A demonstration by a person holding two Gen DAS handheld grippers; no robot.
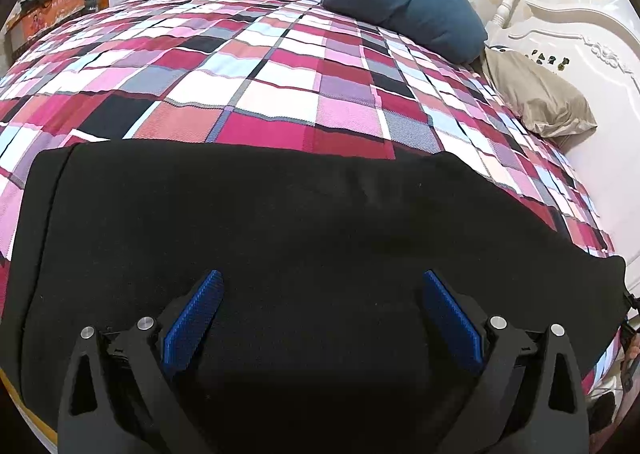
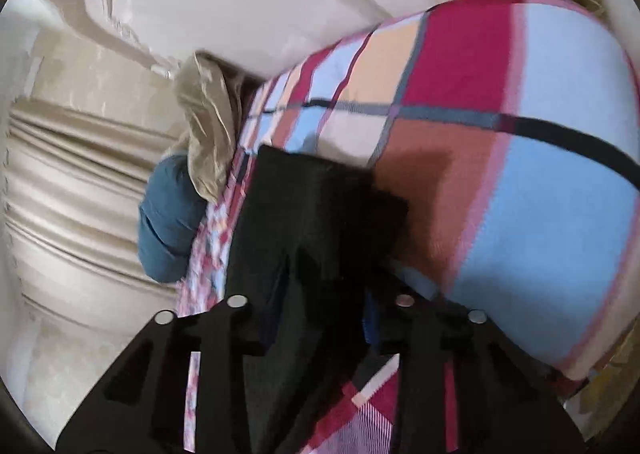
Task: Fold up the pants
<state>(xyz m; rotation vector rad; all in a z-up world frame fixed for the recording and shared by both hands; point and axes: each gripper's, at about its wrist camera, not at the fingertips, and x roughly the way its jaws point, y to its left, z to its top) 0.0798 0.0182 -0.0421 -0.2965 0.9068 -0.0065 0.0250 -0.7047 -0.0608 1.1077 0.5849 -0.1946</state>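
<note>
Black pants (image 1: 280, 238) lie spread across the checked bedspread (image 1: 248, 86), ready for folding. Left gripper (image 1: 320, 318) hovers with jaws wide, holding nothing. Right gripper (image 2: 320, 318) has black cloth between its jaws; can't tell if it's pinched.

The black pants (image 1: 280, 222) lie spread flat in a wide band across the near part of the checked bedspread (image 1: 280, 86), mostly smooth. In the blurred right wrist view one end seems lifted and bunched, off the bed.
</note>
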